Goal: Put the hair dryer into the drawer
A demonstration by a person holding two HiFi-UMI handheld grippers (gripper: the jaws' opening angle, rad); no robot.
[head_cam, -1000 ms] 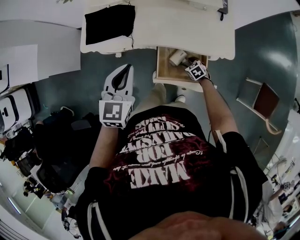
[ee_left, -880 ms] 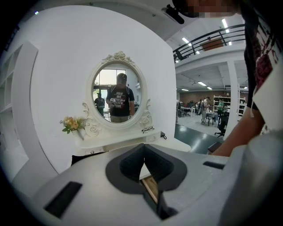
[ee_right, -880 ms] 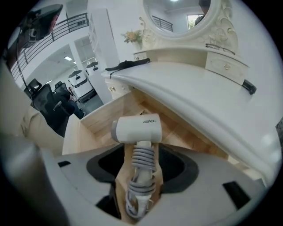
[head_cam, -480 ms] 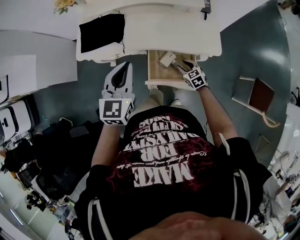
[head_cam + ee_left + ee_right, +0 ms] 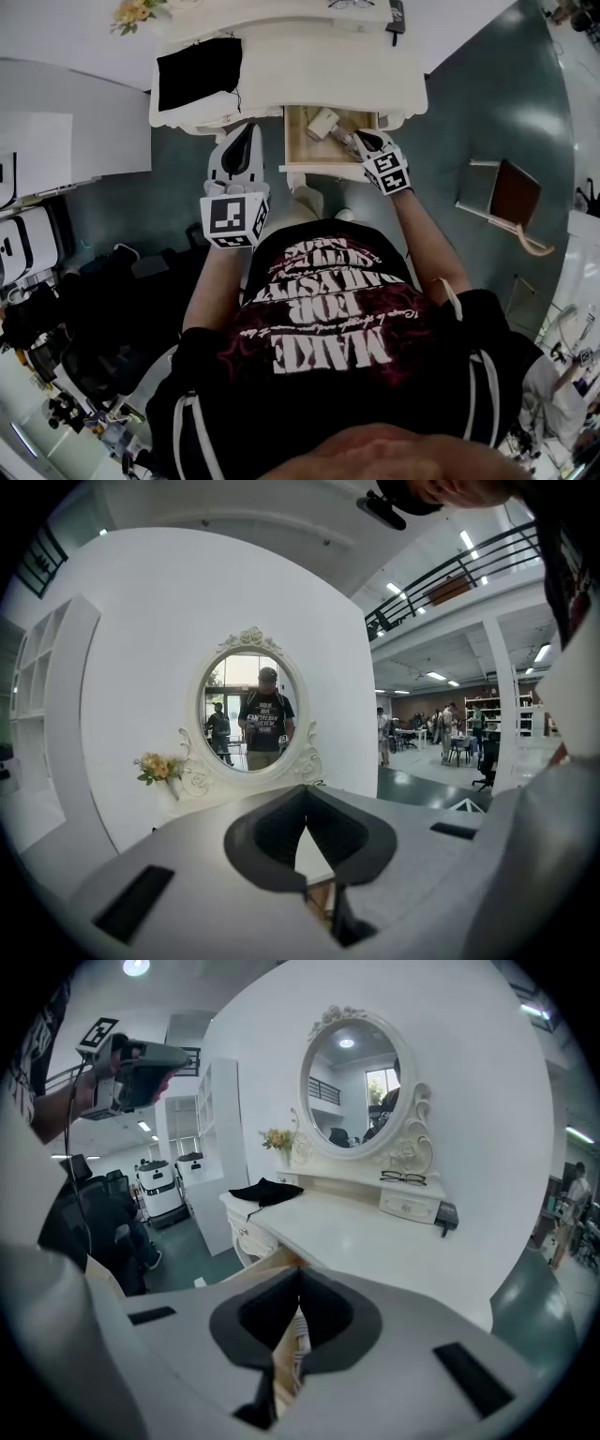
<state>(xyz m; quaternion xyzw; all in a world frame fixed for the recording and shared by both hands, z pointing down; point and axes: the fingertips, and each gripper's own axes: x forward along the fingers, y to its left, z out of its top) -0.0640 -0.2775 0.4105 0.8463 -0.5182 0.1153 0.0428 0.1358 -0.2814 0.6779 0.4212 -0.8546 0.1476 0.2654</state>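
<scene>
1. White dressing table fills the top of the head view. It has an oval mirror, small flowers and a black cloth at the upper left.
2. Its wooden drawer is pulled open, just above the middle of the frame.
3. The hair dryer lies inside the drawer, near the back. So the putting-in part looks done.
4. The right gripper hangs over the right side of the drawer. Its jaws have just been closing and now meet at the tips, with nothing between them.
5. The left gripper is left of the drawer, by the table edge. Its jaws are together too, and it holds nothing.
6. What could go wrong: the drawer is open. If it gets pushed in fast, the dryer may slide and bang the back wall.
7. If part of the dryer sticks up or hangs over the rim, it could get pinched and the drawer would jam.
8. A closed claw can slip off the smooth drawer front, so the push may go crooked.
</scene>
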